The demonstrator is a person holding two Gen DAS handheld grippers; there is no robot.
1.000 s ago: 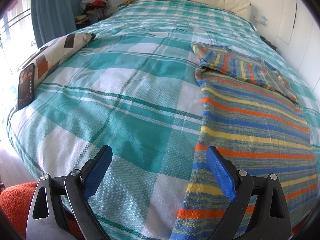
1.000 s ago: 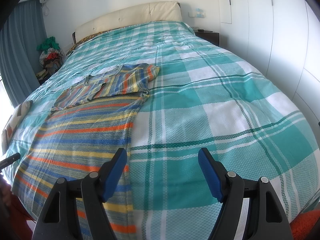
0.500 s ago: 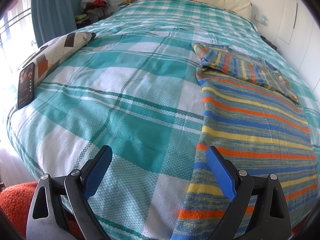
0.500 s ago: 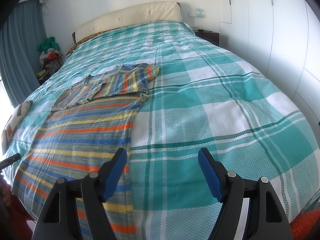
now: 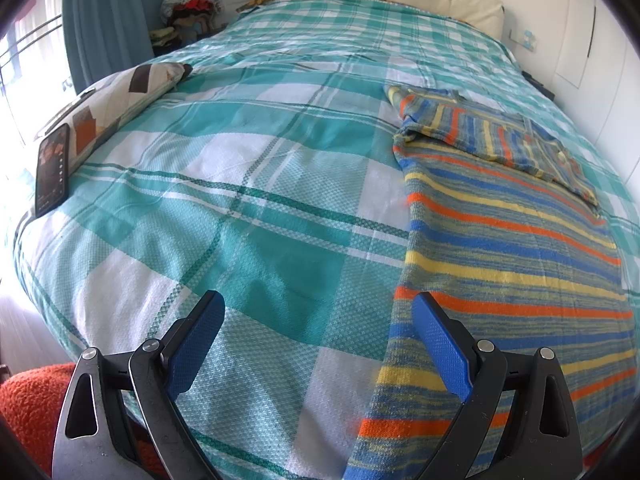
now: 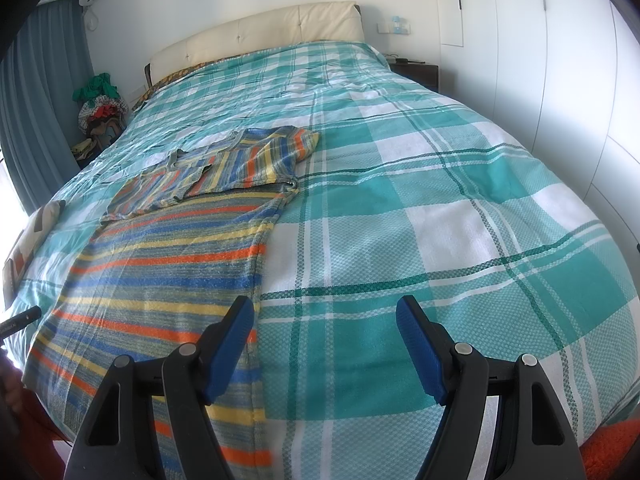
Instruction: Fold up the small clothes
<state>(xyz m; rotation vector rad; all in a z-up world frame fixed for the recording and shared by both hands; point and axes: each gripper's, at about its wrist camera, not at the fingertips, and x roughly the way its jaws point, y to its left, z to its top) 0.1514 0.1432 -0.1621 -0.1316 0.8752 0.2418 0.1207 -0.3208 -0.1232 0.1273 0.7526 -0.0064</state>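
A striped garment in blue, orange and yellow (image 5: 508, 248) lies flat on the bed, its sleeves folded across the top end (image 5: 492, 136). It also shows in the right wrist view (image 6: 160, 264), with the folded top (image 6: 224, 168). My left gripper (image 5: 318, 336) is open and empty above the bed's near edge, its right finger over the garment's left edge. My right gripper (image 6: 324, 340) is open and empty, its left finger over the garment's right edge.
The bed has a teal and white plaid cover (image 5: 240, 184). A patterned pillow (image 5: 116, 100) and a phone (image 5: 52, 168) lie at the left edge. An orange rug (image 5: 28, 404) is below. White wardrobe doors (image 6: 560, 60) stand to the right.
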